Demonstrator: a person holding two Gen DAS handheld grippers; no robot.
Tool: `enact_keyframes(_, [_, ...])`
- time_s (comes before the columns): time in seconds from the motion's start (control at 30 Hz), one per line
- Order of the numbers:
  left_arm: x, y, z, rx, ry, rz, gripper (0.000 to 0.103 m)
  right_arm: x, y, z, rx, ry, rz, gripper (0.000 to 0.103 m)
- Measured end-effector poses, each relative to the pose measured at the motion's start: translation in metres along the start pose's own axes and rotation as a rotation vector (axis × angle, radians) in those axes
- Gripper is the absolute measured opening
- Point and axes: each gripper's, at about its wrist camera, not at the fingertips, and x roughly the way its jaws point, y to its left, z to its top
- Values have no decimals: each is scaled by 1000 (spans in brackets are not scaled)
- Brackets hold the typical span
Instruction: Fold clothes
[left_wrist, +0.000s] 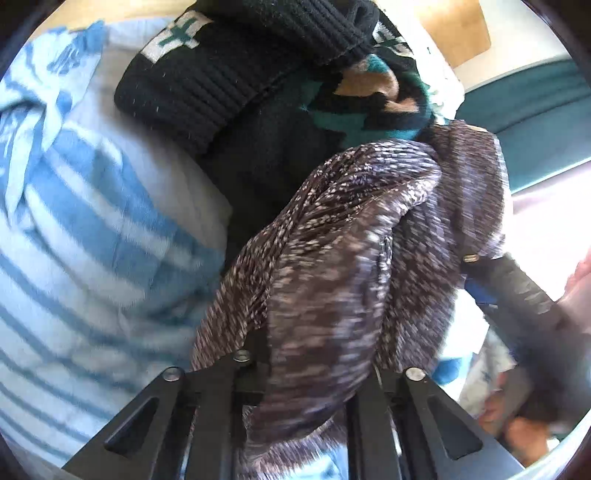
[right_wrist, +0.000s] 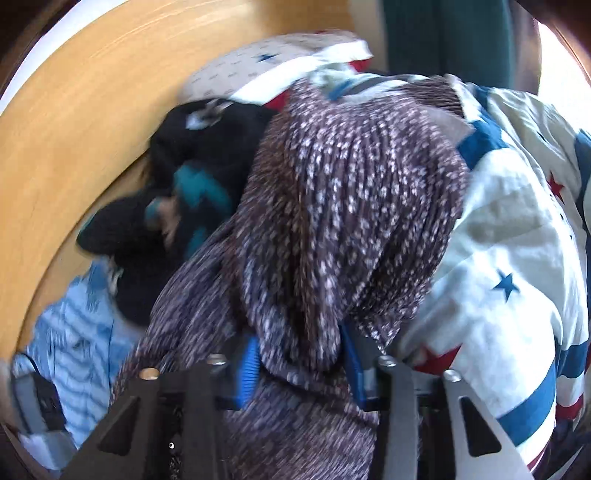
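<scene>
1. A wooden tabletop (right_wrist: 74, 122) carries an unsorted heap of clothes: a white quilted cover with blue and red stars (right_wrist: 509, 236), a pale blue striped knit garment (left_wrist: 85, 229) and a black ribbed knit sweater with teal and tan pattern (left_wrist: 207, 92).
2. A dark brown crinkled garment speckled with white (right_wrist: 332, 206) lies draped over the heap between the sweater and the star cover, bunched and unfolded.
3. Nothing looks folded yet; I judge the task barely begun, with this garment only being taken up.
4. The left gripper (left_wrist: 306, 373) is clamped on the speckled fabric; the right gripper (right_wrist: 299, 354), blue pads part-way apart, has a thick fold bulging between them.
5. Motion blur hides the fingertips, and the garment's type and edges are unreadable.
</scene>
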Motion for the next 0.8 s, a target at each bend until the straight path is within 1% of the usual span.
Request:
enact_keyframes(0.03, [-6, 1, -4, -13, 9, -36, 10, -1, 7, -5, -20, 0, -6, 32])
enact_keyframes(0.1, [-22, 4, -12, -35, 4, -86, 7, -2, 21, -13, -54, 2, -15, 27])
enact_keyframes(0.13, [-32, 9, -14, -51, -15, -96, 7, -4, 24, -15, -57, 2, -5, 24])
enact_keyframes(0.17, [-43, 14, -17, -66, -34, -107, 4, -8, 28, -17, -49, -2, 19, 22])
enact_keyframes(0.2, [-54, 20, -19, -82, -53, -118, 4, -12, 31, -18, -41, -5, 43, 18])
enact_keyframes(0.23, [-65, 25, -22, -96, -74, -127, 4, -17, 35, -20, -34, -9, 67, 16])
enact_keyframes(0.27, [-81, 28, -23, -96, -113, -118, 4, -23, 41, -22, -34, -16, 85, 16])
enact_keyframes(0.37, [-121, 34, -25, -80, -203, -119, 4, -40, 59, -28, -34, -37, 141, 13])
enact_keyframes(0.47, [-173, 65, -27, -113, -319, -109, 4, -61, 82, -42, -76, -59, 200, 12])
enact_keyframes(0.53, [-214, 91, -38, -155, -410, -96, 3, -84, 99, -56, -104, -75, 255, 10])
enact_keyframes(0.6, [-248, 114, -45, -193, -494, -77, 3, -96, 137, -63, -142, -95, 317, 10])
enact_keyframes(0.67, [-300, 148, -65, -233, -606, -45, 3, -112, 172, -70, -196, -115, 392, 10])
enact_keyframes(0.7, [-316, 160, -72, -248, -651, -28, 3, -120, 189, -74, -224, -125, 429, 10])
enact_keyframes(0.77, [-357, 187, -98, -298, -754, 26, 3, -144, 217, -90, -287, -143, 507, 9])
enact_keyframes(0.8, [-372, 202, -110, -338, -786, 60, 3, -154, 228, -96, -310, -160, 539, 4])
